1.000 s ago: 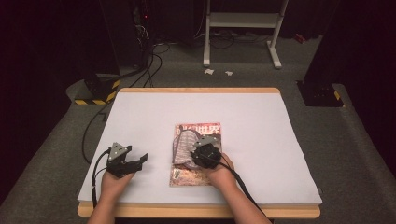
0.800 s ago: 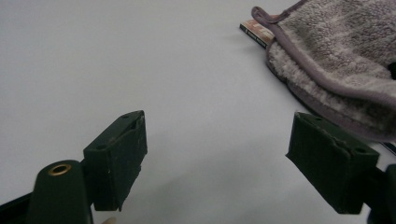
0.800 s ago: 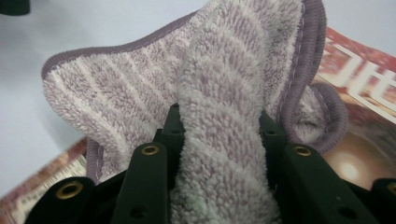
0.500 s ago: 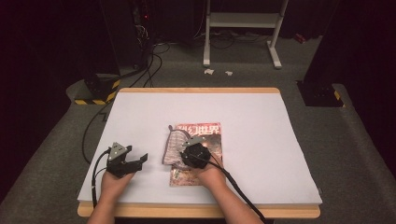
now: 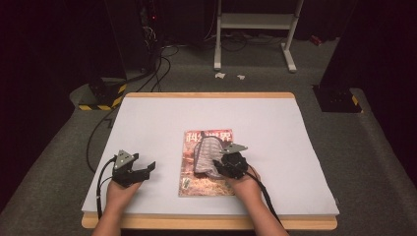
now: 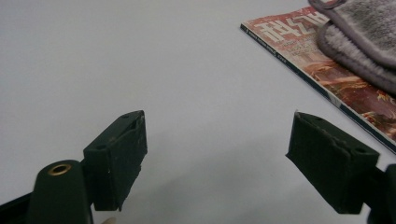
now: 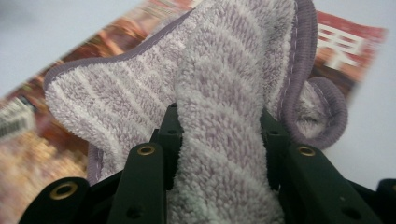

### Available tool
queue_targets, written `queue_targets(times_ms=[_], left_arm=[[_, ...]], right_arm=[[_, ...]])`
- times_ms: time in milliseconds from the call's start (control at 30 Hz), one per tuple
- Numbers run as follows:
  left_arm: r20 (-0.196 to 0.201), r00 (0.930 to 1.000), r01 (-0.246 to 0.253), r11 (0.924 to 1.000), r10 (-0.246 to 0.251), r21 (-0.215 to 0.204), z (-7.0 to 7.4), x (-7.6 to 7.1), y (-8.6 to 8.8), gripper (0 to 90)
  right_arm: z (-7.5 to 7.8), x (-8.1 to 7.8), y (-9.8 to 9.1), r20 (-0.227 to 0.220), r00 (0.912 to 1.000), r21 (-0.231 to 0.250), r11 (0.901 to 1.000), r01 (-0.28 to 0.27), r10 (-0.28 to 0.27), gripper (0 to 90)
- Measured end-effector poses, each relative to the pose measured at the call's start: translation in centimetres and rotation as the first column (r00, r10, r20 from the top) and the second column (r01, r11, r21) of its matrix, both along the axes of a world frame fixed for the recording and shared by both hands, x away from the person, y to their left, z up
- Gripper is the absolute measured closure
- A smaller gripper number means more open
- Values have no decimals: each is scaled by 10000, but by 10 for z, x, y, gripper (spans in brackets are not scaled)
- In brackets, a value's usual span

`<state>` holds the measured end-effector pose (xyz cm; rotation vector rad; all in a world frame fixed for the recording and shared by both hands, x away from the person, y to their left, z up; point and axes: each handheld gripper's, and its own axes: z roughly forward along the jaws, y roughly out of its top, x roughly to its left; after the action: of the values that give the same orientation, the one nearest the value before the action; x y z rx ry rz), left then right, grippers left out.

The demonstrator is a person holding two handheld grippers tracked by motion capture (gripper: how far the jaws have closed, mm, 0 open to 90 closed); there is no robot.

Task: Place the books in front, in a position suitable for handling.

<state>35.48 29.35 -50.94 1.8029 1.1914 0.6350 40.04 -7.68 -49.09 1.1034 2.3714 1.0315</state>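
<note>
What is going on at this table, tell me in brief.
A person works at a white-covered table with a tool in each hand. The right tool is shut on a bunched fold of a grey-lilac striped towel, which lies on a magazine near the table's middle, as if wiping its cover. The left tool rests on the bare table surface beside the magazine, jaws wide open and nothing between them.

Beneath the right gripper point(image 5: 221, 164), the bunched grey towel point(image 5: 206, 155) hides the middle of the magazine point(image 5: 201, 184) cover, and that gripper's jaw tips are buried in the pile. Ahead of the left gripper point(image 6: 219, 149), the picture's edge cuts off magazine and towel. Cover print beside the towel is blurred.
</note>
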Motion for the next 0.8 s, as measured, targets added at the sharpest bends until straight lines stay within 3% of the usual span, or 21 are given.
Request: queue_targets(times_ms=[267,567,667,800], left_arm=[[5,10000,-15,10000,15,-8,0,0,0,199],[2,10000,-17,10000,17,-6,0,0,0,199],[8,10000,-25,10000,25,5,0,0,0,199],[11,10000,-37,10000,37,12,0,0,0,199]], right_arm=[[2,-2,-31,-2,9997,-160,9996,241,-241,623],[4,-2,-29,-46,9995,-396,9988,304,-306,632],[3,-3,-29,173,9993,-455,9984,334,-327,632],[3,-1,-31,25,9996,-199,9994,271,-271,635]])
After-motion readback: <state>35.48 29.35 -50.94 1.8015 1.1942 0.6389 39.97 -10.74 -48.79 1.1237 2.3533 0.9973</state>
